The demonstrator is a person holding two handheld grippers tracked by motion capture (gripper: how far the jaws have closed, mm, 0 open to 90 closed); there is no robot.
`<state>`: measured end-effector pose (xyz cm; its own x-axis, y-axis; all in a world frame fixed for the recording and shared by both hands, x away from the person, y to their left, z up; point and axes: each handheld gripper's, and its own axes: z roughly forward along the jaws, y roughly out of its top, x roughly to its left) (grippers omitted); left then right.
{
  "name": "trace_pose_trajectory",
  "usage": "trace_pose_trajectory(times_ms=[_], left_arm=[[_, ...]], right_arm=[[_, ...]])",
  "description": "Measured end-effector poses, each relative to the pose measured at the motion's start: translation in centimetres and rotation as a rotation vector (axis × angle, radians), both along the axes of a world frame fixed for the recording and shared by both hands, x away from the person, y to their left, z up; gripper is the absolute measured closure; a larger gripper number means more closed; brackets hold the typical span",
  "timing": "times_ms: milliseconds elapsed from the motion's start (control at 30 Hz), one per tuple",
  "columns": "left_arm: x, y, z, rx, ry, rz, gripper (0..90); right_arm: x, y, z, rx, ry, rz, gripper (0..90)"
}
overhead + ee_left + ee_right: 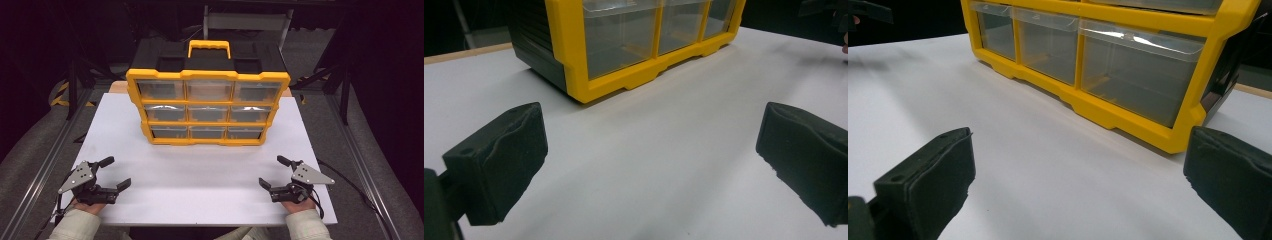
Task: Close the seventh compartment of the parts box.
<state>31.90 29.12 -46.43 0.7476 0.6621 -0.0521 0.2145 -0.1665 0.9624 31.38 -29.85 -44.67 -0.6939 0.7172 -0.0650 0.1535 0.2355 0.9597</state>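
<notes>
Holding one gripper in each hand, we rest both low at the near edge of the white surface (200,170), the left gripper (114,173) at the near left corner and the right gripper (272,172) at the near right corner, well apart from each other. Both sets of fingers (499,165) are spread wide with nothing between them, and bare white surface shows in the gap. Our yellow-framed organizer (207,105) stands upright at the far middle of the surface, its three rows of three clear drawers facing us and its yellow handle (209,48) on top. Neither gripper touches it; the left gripper view shows its lower left corner, the right gripper view its lower right corner.
</notes>
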Motion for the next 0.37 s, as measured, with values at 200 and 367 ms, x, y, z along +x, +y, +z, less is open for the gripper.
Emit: trace_pose_trajectory(times_ms=[200, 367], left_arm=[[-0.01, -0.09, -0.03, -0.005, 0.003, 0.001, 0.8], [-0.01, 0.04, 0.04, -0.009, 0.008, 0.000, 0.8]], right_arm=[[-0.01, 0.01, 0.01, 0.000, -0.001, 0.002, 0.8], [0.00, 0.01, 0.02, 0.001, -0.001, 0.003, 0.8]])
